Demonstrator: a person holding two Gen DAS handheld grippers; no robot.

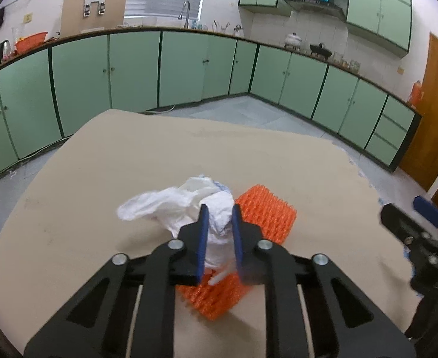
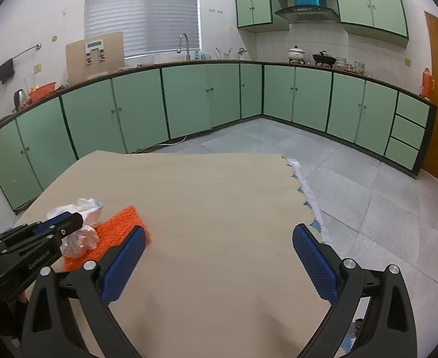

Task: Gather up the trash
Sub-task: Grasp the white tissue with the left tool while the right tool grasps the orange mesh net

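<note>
Take the orange foam net as your landmark: it lies flat on the tan surface, and the crumpled white plastic bag sits on its left part, spilling off to the left onto the surface. Your left tool is clenched on that bag, its blue pads pressing white plastic from both sides directly over the net. In the right wrist view the same net shows at the far left with the bag on it and your left tool upon the bag. To the right of the net, your right tool hangs released, its blue pads spread wide over bare surface, well apart from the net and bag, holding nothing.
</note>
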